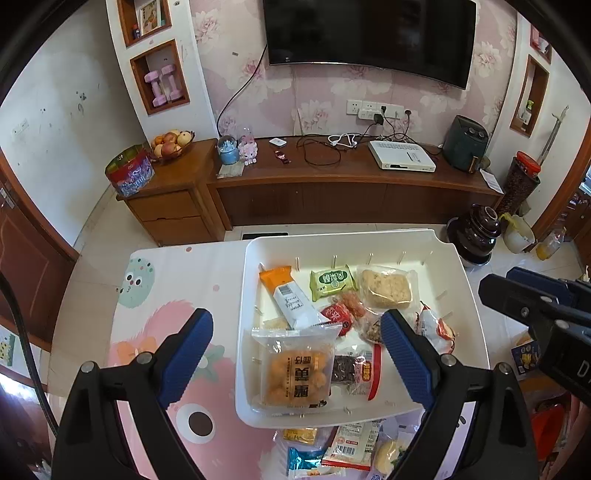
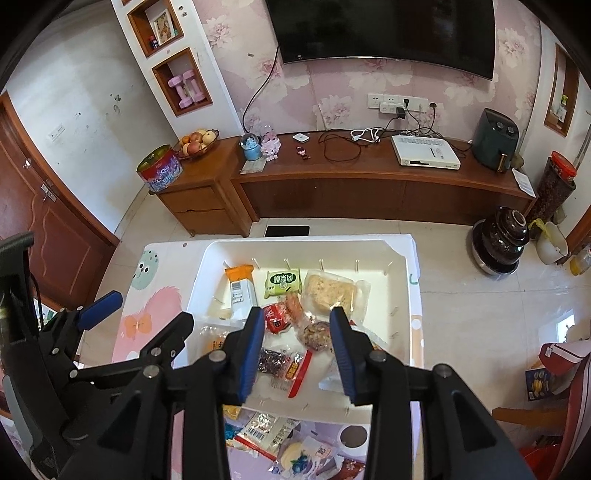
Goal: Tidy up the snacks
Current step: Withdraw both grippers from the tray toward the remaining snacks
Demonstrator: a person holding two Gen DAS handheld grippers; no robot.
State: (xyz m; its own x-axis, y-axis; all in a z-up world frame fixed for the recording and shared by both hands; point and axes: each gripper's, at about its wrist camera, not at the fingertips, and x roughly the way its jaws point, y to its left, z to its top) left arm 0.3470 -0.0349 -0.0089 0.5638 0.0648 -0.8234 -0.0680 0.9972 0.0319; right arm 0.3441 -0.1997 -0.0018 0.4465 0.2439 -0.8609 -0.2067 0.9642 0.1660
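**Snacks gathered in tray, both tools empty**

Left tool point(image 1: 295, 354) spread wide and right tool point(image 2: 297, 349) partly spread, both pinching nothing above the white tray point(image 1: 461, 295). Loose packets point(image 1: 351, 448) wait on the counter point(image 1: 166, 295), probably next to sort.

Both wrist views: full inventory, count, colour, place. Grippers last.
tray: 1, white, on the patterned table, holds most snacks
orange-topped stick pack: 1, orange and white, tray far left
green packet: 1, green, tray far middle
pale rice cake pack: 1, clear wrap, tray far right
red packet: 1, red, tray centre
fried-ball pack: 1, clear with orange contents, tray near left
dark snack pack: 1, clear with red strip, tray near middle
loose snacks: several, mixed, on table nearer than tray
TV: 1, black, on wall
fruit bowl: 1, on wooden cabinet
left gripper: blue pads, wide open over tray, empty
right gripper: blue pads, partly open over tray, empty
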